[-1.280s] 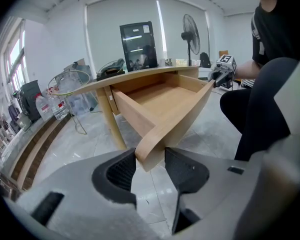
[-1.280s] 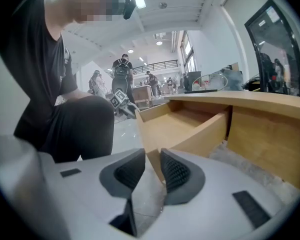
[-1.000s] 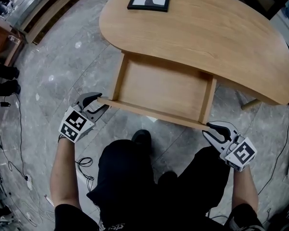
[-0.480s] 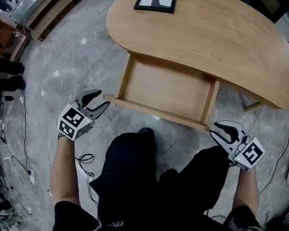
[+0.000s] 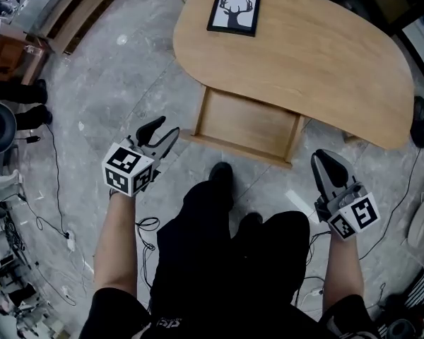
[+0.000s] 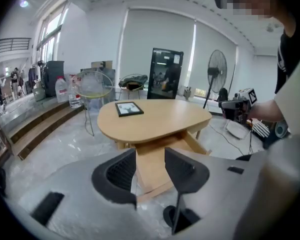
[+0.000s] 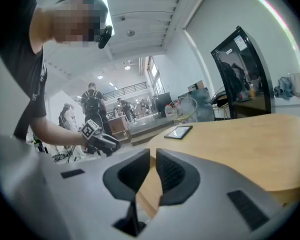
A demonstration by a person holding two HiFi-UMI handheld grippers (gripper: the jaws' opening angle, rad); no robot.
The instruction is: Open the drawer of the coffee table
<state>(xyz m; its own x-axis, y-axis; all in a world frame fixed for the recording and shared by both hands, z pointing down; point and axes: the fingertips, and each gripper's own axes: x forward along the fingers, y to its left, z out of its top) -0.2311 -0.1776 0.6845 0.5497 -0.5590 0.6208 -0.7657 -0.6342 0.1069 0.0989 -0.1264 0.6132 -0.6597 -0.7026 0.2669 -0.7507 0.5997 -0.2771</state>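
The oval wooden coffee table has its drawer pulled out towards me, and nothing lies in it. A framed deer picture rests on the tabletop. My left gripper hangs in the air left of the drawer's front, well above the floor. Its jaws are closing slightly, with a clear gap and nothing between them. My right gripper is raised right of the drawer's front. Its jaws are closing to a narrow gap that holds nothing. The left gripper looks along at the open drawer. The right gripper points across the table.
My dark-trousered legs are in front of the drawer on the grey floor. Cables trail at the left. A standing fan and a black cabinet are behind the table. Wooden steps run at the upper left.
Both grippers have come away from the drawer's front corners and risen. The head view has risen too, so the table looks smaller. The right jaws have narrowed.
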